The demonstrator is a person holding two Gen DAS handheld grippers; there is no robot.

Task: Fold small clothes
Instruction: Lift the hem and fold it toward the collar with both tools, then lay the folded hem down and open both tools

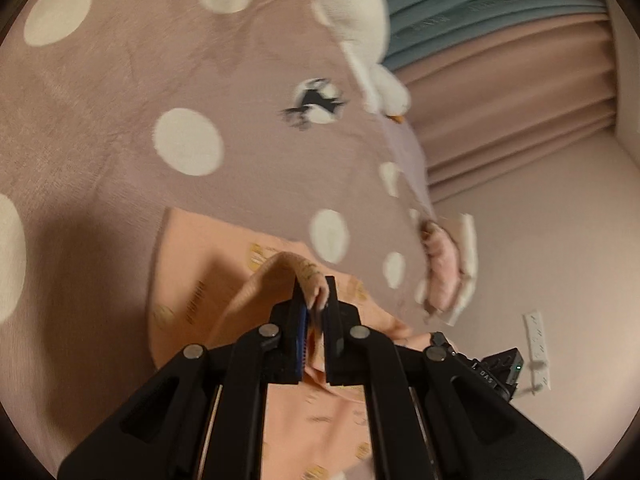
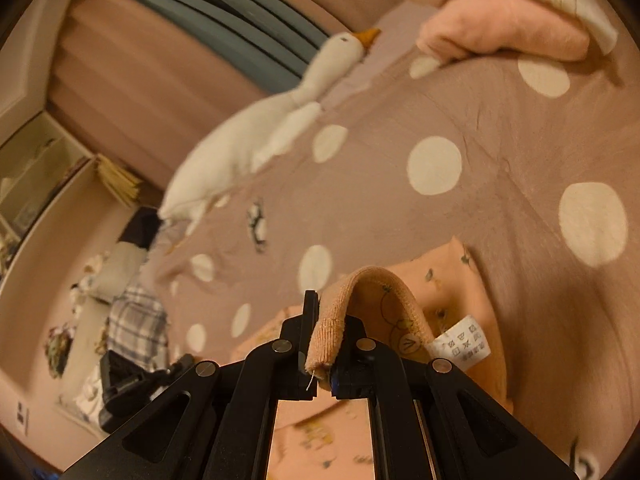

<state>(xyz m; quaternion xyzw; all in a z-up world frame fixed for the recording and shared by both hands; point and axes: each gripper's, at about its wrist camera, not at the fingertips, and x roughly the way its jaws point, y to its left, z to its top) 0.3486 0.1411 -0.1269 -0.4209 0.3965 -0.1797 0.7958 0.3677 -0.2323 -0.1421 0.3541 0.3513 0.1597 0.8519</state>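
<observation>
bed (image 1: 100, 128): polka-dot cover, carries everything; goose plush at 12–1 o'clock in the left view.
garment (image 1: 192, 280): peach printed piece, flat on bed below both grippers, body running out toward 10–11 o'clock in the left view.
ribbed hem (image 2: 384, 280): lifted, arches from 12 to 3 o'clock in the right view; care label at 3.
left gripper (image 1: 316, 300): clamped on a raised fold.
right gripper (image 2: 325, 344): clamped on hem end.
next (guess): both hold one edge, carry it across the body.

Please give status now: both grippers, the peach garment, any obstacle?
Left gripper and right gripper: jaws shut on peach garment, ribbed edge lifted. Rest lies on dotted bedspread. Goose plush apart, no obstacle.
</observation>
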